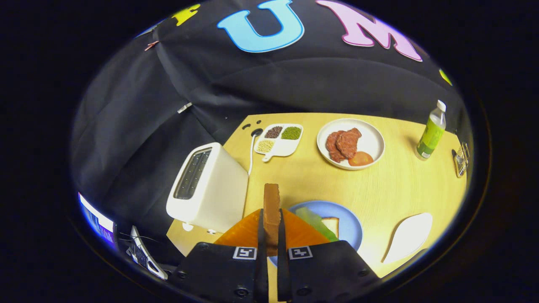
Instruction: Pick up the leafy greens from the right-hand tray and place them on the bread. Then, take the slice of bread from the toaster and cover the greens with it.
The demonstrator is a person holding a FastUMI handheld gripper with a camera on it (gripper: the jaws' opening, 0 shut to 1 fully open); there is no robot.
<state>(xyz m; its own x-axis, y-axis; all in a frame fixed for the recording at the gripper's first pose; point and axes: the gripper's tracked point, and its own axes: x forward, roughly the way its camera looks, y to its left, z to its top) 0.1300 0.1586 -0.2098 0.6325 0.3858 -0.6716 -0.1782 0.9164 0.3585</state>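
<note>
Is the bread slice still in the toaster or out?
Out: the bread slice stands edge-up, clamped between the gripper jaws, beside the toaster.

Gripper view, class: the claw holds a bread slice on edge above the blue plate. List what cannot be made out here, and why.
- Blue plate: near part hidden by the claw and its orange fingers.
- Leafy greens and the bottom bread: partly covered by the fingers.
- Toaster slots: too dark to see inside.
- Bread slice: seen edge-on, faces hidden.

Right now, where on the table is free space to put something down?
Bare wood lies between the toaster, the meat plate and the blue plate; also between the bottle and the white leaf-shaped tray. It is crowded by the gripper, shut on the bread slice.
</note>
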